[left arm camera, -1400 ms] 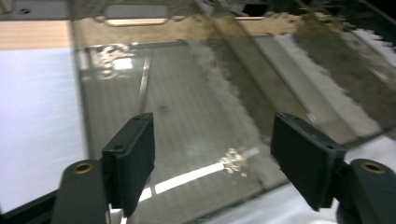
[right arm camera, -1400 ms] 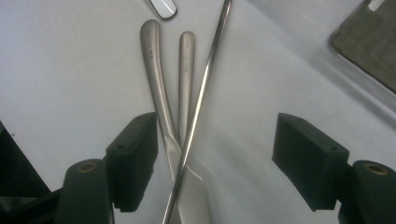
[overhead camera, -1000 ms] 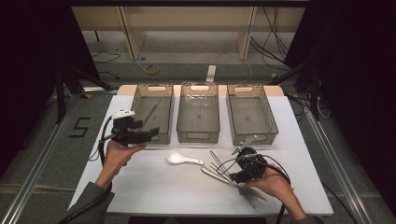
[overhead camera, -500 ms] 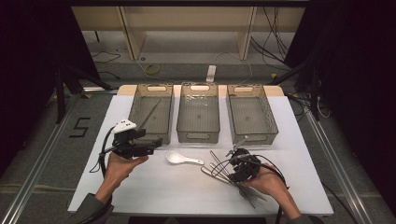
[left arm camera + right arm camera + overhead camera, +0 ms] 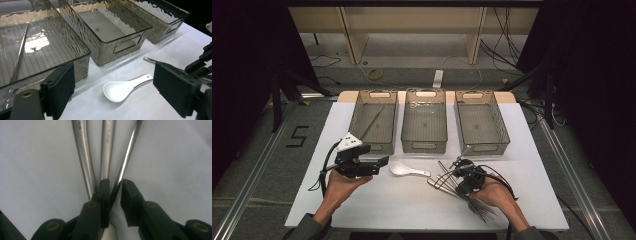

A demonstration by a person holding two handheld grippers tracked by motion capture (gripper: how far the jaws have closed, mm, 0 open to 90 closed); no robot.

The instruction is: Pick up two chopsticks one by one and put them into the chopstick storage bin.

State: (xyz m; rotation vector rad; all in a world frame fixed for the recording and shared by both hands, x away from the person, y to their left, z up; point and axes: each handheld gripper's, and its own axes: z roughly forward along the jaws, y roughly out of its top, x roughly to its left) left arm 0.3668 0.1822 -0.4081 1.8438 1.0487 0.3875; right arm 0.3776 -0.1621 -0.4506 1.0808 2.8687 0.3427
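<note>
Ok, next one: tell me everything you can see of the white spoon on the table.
The white spoon is a glossy soup spoon that looks ceramic or plastic, with a deep oval bowl and a short flat handle. It lies bowl-up on the white table, in front of the gap between the left bin and middle bin. Nothing grips it. The open left gripper frames it; the handle points toward the metal cutlery.

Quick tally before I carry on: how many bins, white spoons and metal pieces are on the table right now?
Grey bins: 3: left bin, middle bin, right bin
White spoon: 1
Metal piece in the left bin: 1
Metal handles at the right tongs: 3 countable; the pile is too blurred in the high view
Total: at least 8
</note>
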